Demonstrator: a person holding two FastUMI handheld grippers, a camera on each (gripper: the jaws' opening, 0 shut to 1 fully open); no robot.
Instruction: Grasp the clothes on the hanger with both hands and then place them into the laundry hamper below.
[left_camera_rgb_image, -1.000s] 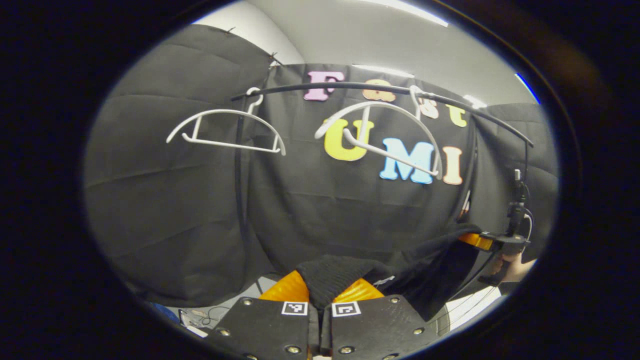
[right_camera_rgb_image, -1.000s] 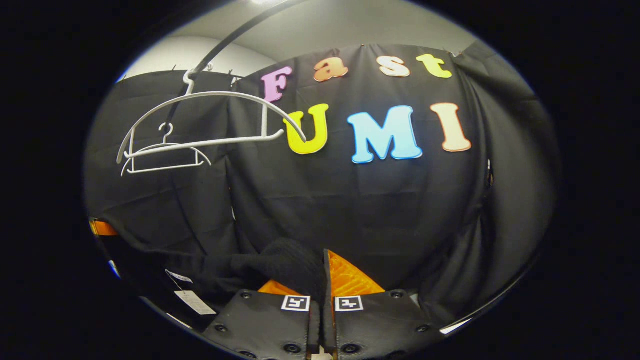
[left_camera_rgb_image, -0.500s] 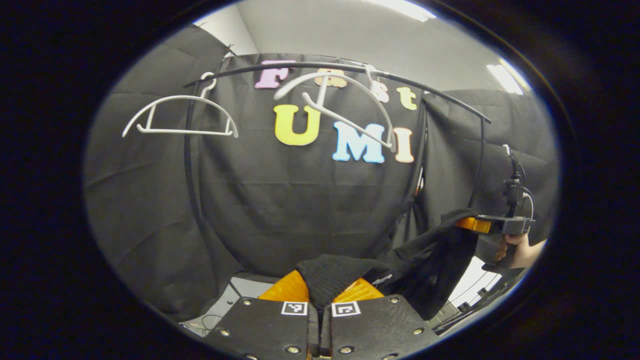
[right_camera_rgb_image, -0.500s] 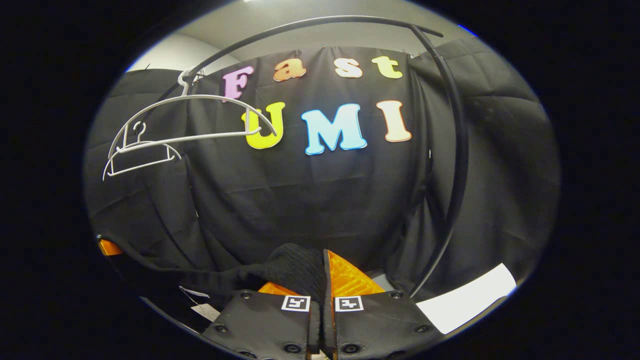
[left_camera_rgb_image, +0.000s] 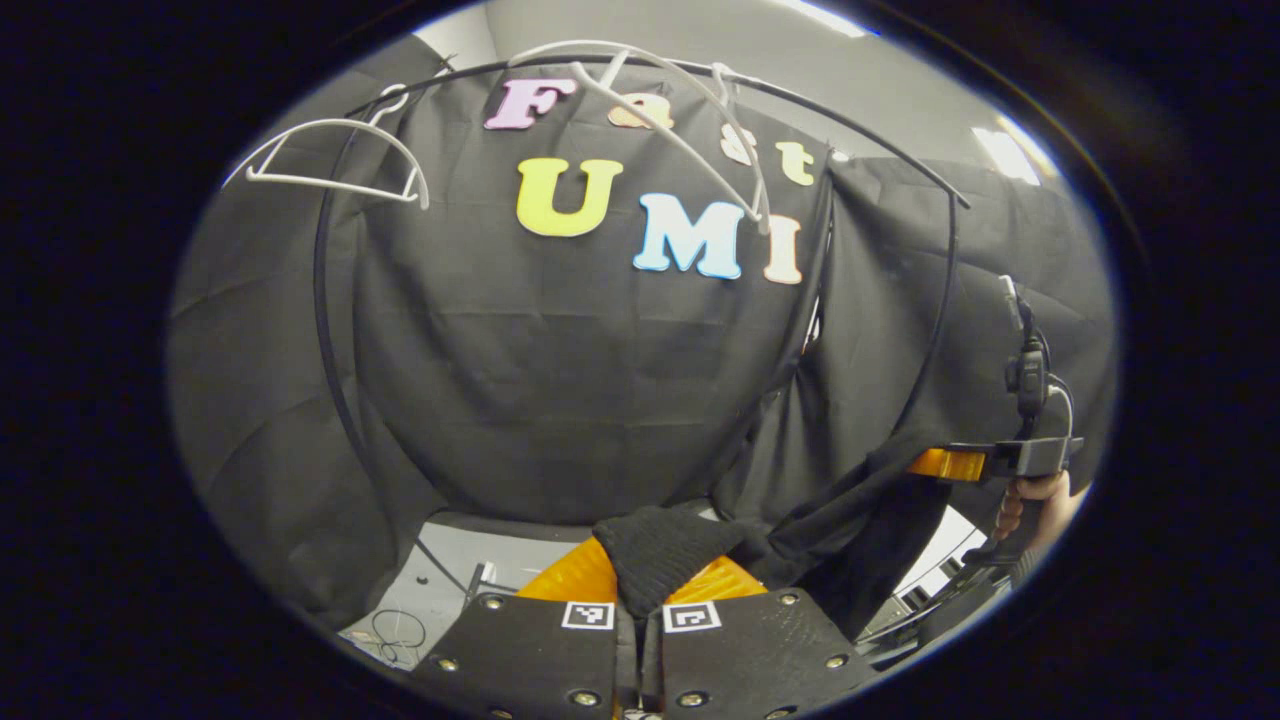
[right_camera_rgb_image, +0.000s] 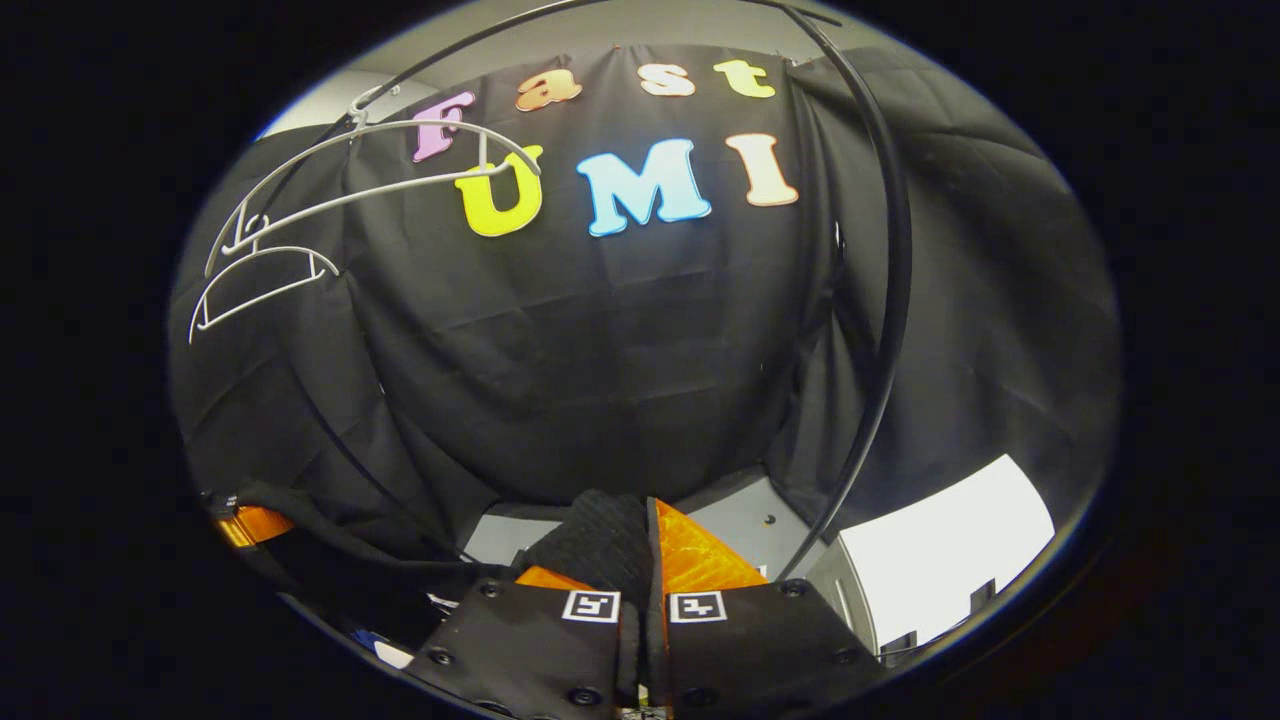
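A black knit garment (left_camera_rgb_image: 660, 545) is pinched in my left gripper (left_camera_rgb_image: 650, 572), which is shut on one end of it. From there the cloth sags away to the right, up to my right gripper (left_camera_rgb_image: 945, 464), held by a hand (left_camera_rgb_image: 1040, 497). In the right gripper view, my right gripper (right_camera_rgb_image: 640, 548) is shut on the garment (right_camera_rgb_image: 595, 525). The cloth runs low to the left toward my left gripper (right_camera_rgb_image: 250, 523). Two bare white hangers (left_camera_rgb_image: 330, 165) (left_camera_rgb_image: 690, 115) hang on the black rail (left_camera_rgb_image: 850, 115) high above.
The rail's curved black uprights (right_camera_rgb_image: 890, 300) (left_camera_rgb_image: 325, 330) stand on either side in front of the black cloth wall. Grey floor (right_camera_rgb_image: 740, 515) with thin cables (left_camera_rgb_image: 395, 625) lies below. A white panel (right_camera_rgb_image: 950, 540) sits low at the right.
Both grippers have come down with the garment held between them. The hangers and rail have slid upward in both views, and the grey floor has come into sight.
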